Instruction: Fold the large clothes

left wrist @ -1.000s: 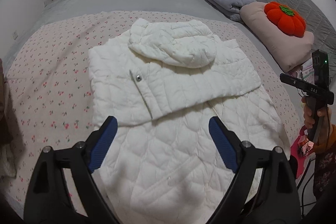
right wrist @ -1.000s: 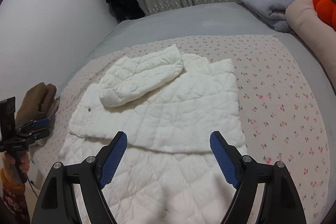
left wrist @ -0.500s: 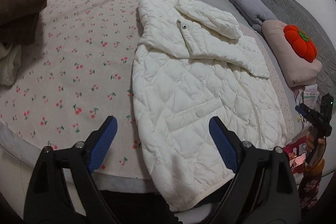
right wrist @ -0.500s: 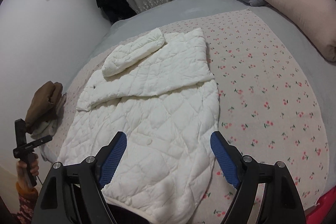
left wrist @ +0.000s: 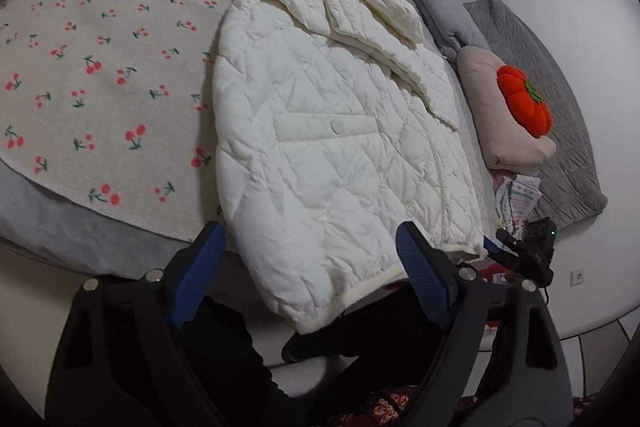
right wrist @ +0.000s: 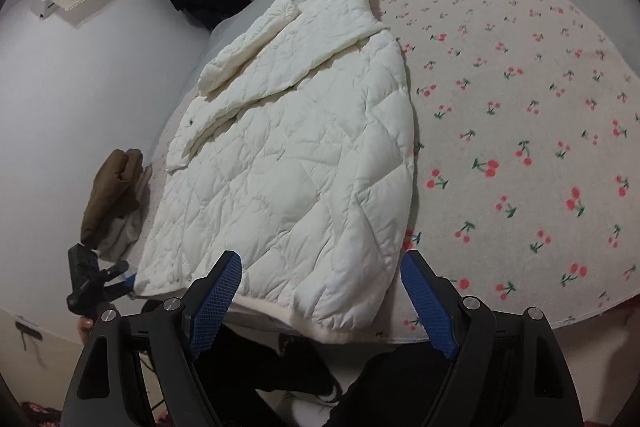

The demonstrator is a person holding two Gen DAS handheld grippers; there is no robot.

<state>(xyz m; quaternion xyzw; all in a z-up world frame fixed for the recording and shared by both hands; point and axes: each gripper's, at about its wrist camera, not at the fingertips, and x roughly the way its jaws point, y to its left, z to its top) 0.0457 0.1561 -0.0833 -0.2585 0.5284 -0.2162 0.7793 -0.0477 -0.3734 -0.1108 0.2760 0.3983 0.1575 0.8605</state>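
1. Off to the left of the left gripper (left wrist: 310, 269), the cherry-print blanket (left wrist: 100, 67) lay spread over the grey bed (left wrist: 80, 231). I saw no box, basket or other container anywhere, so there was nothing to report inside one.
2. The left gripper's blue fingers (left wrist: 198, 275) stood wide but were closing, with nothing pressed by them; the hem corner of the white quilted jacket (left wrist: 320, 147) hung between them over the bed's edge, and I could not tell whether it touched either pad.
3. From those fingers the jacket ran away up the bed: hem nearest, collar and folded sleeve farthest, its long axis leaning slightly left toward the far end.
4. Right of the left fingers lay a grey pillow (left wrist: 444, 11), a beige pillow (left wrist: 500, 123) with an orange pumpkin cushion (left wrist: 524, 99) on it, and a grey quilted cover (left wrist: 560, 147).
5. The right gripper (right wrist: 320, 291) was spread wide and empty, the jacket's (right wrist: 300, 155) other hem corner lying just ahead of the gap between its fingers (right wrist: 428, 307).
6. Left of those fingers sat a brown folded garment (right wrist: 114, 187); to their right, open blanket (right wrist: 520, 107).
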